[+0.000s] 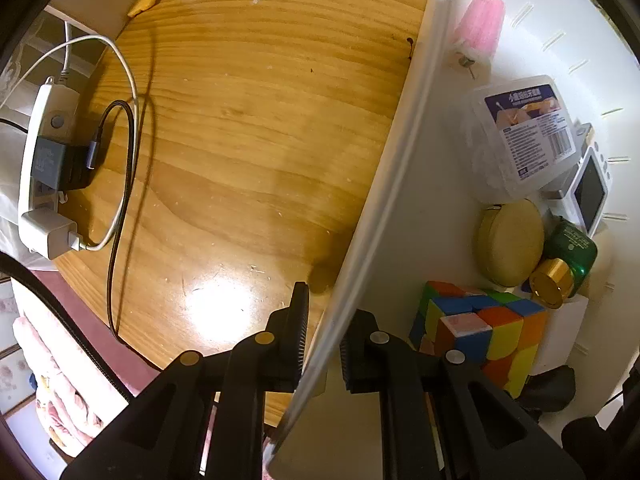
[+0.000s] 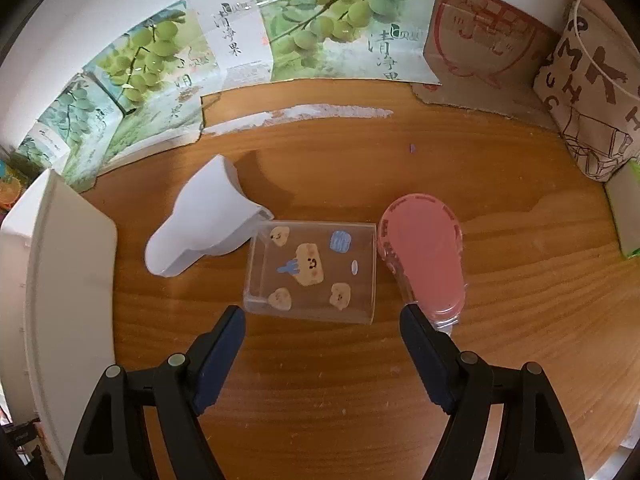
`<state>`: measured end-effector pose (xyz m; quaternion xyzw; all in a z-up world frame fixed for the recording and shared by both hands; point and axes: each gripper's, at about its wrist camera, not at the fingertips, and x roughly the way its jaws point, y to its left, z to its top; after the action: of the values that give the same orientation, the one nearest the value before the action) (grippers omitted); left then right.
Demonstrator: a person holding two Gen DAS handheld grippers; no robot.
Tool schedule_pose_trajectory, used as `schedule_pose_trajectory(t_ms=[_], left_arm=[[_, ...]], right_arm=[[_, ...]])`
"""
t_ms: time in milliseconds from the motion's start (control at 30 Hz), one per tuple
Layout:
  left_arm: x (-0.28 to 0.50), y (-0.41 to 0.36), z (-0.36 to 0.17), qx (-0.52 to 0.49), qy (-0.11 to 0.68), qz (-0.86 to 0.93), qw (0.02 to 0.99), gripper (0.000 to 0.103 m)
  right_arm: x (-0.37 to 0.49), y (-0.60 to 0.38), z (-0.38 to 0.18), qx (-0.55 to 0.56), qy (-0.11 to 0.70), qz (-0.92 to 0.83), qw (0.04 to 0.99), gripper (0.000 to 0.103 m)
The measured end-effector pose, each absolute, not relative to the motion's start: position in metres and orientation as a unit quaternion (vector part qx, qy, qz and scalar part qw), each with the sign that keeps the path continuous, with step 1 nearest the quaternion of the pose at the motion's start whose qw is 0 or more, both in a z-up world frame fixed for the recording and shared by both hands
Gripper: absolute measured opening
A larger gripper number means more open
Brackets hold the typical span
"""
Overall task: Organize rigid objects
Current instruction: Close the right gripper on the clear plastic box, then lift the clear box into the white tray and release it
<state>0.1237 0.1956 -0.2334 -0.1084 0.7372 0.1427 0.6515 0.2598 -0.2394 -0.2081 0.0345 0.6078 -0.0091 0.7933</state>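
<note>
Far wall, right wrist view: grape-print cartons [image 2: 320,24] carry vertical characters 清净果. Far right, a cloth bag [image 2: 592,80] shows large letters, "M" and "K" legible. Left wrist view: clear plastic box [image 1: 524,136] label has Chinese print and barcode, too small to read.

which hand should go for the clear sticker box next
Right. The right gripper is open, with the clear sticker box lying on the table just ahead, between its fingers. The left gripper is occupied, straddling the white bin's rim.
</note>
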Motion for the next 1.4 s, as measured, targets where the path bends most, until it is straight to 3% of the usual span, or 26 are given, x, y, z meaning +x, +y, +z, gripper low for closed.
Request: schedule_pose_trajectory(t_ms=[333, 400, 467, 1400], left_arm=[[0.145, 0.182, -0.245, -0.077, 0.763, 0.143, 0.626, 0.016], [0.149, 0.182, -0.247, -0.078, 0.766, 0.144, 0.621, 0.016], [0.153, 0.18, -0.248, -0.077, 0.767, 0.145, 0.62, 0.016], [0.097, 0.201, -0.227, -0.126, 0.711, 0.129, 0.68, 0.013]], right_arm=[[0.269, -0.229, -0.22, -0.009, 0.598, -0.007, 0.802, 0.08], [0.27, -0.227, -0.221, -0.014, 0.594, -0.001, 0.804, 0.076], [0.27, -0.222, -0.219, -0.02, 0.59, 0.009, 0.807, 0.062], [0.228, -0.19, -0.17, 0.007, 0.603, 0.07, 0.794, 0.062]])
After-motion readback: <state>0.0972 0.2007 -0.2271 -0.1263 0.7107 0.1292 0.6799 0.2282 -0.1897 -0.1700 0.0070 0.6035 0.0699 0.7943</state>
